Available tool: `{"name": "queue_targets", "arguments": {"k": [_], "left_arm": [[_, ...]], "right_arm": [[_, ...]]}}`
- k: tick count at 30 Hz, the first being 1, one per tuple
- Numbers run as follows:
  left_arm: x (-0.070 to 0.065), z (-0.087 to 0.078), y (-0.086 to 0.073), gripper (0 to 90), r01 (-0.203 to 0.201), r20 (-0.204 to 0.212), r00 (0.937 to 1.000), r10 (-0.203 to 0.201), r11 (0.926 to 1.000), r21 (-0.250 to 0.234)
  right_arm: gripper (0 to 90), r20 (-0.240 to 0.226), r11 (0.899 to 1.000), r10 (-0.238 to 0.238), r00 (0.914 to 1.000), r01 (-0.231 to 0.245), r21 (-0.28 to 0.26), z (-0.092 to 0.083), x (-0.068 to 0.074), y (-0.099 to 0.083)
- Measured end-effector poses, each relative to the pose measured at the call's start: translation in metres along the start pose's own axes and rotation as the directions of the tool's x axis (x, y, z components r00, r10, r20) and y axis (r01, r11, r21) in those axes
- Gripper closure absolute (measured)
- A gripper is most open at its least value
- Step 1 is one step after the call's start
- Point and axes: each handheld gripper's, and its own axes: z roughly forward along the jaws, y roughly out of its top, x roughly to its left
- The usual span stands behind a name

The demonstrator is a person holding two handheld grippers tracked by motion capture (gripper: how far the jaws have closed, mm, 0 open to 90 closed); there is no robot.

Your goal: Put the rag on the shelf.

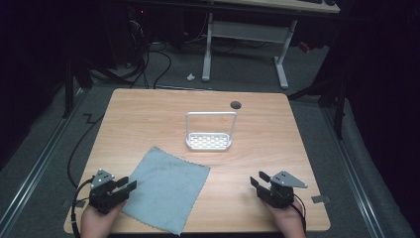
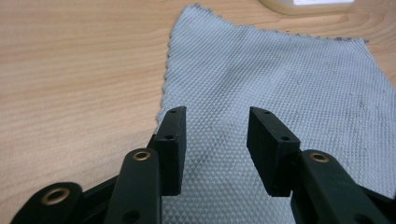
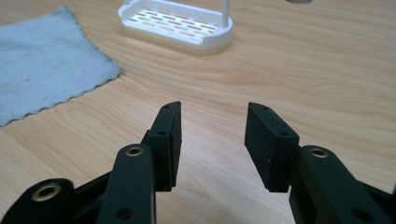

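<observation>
My left gripper (image 1: 124, 187) and right gripper (image 1: 259, 181), both open and empty, sit at the near table (image 1: 148, 114) edge.
Left gripper view: jaws hover apart over the cloth (image 2: 280, 93), soft, light, limp; I judge a corner pinch best. Right gripper view: bare wood ahead, rack (image 3: 177, 25) beyond, plenty of room.

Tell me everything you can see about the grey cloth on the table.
The grey cloth is a roughly square piece of fabric with a fine diamond weave and pinked, zigzag edges. It lies spread flat on the wooden table, turned at an angle, with faint dark marks. Its near corner reaches the table's front edge. The left tool is over its left edge, jaws open, not gripping it.
</observation>
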Motion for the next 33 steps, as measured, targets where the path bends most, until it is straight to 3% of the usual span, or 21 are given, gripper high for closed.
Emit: {"name": "queue_targets", "arguments": {"k": [3, 8, 12, 15, 16, 18, 23, 27, 32, 33], "left_arm": [[-0.002, 0.002, 0.000, 56.9, -0.007, 0.002, 1.0000, 0.007, 1.0000, -0.007], [-0.005, 0.006, 0.000, 56.5, -0.032, -0.003, 0.9995, 0.032, 0.9995, 0.001], [-0.011, 0.005, 0.000, 57.4, -0.060, 0.016, 0.9981, 0.060, 0.9982, 0.007], [-0.015, 0.006, 0.001, 74.0, -0.081, 0.049, 0.9956, 0.080, 0.9962, 0.032], [-0.020, 0.008, 0.001, 82.1, -0.114, 0.064, 0.9918, 0.111, 0.9919, 0.055], [-0.025, 0.011, 0.001, 89.4, -0.147, 0.067, 0.9876, 0.142, 0.9857, 0.083], [-0.032, 0.019, -0.004, 89.8, -0.184, 0.068, 0.9821, 0.176, 0.9706, 0.155], [-0.039, 0.021, -0.004, 89.7, -0.207, 0.079, 0.9772, 0.197, 0.9656, 0.157], [-0.056, 0.025, -0.004, 89.7, -0.256, 0.111, 0.9642, 0.241, 0.9533, 0.160], [-0.067, 0.028, -0.004, 89.5, -0.280, 0.140, 0.9555, 0.260, 0.9472, 0.156]], "right_arm": [[56.6, 0.010, 0.999, -0.048, 0.9988, 0.048, -0.003, 0.000, 0.002, 0.000], [55.8, -0.007, 0.999, -0.038, 0.9992, 0.038, 0.007, 0.002, 0.001, -0.001], [55.5, -0.010, 0.999, -0.035, 0.9993, 0.035, 0.011, 0.004, 0.002, -0.001], [55.5, -0.015, 0.999, -0.037, 0.9992, 0.037, 0.015, 0.004, 0.003, -0.002], [55.5, -0.020, 0.999, -0.041, 0.9990, 0.042, 0.024, 0.005, 0.004, -0.003], [55.5, -0.021, 0.999, -0.044, 0.9988, 0.045, 0.025, 0.005, 0.005, -0.002], [55.9, -0.026, 0.999, -0.046, 0.9986, 0.046, 0.021, 0.006, 0.006, -0.002], [57.3, -0.037, 0.999, -0.050, 0.9981, 0.050, 0.018, 0.006, 0.005, -0.001], [57.8, -0.043, 0.999, -0.048, 0.9979, 0.049, 0.021, 0.006, 0.005, -0.001], [57.8, -0.042, 0.999, -0.046, 0.9980, 0.047, 0.022, 0.007, 0.006, -0.001]]}}
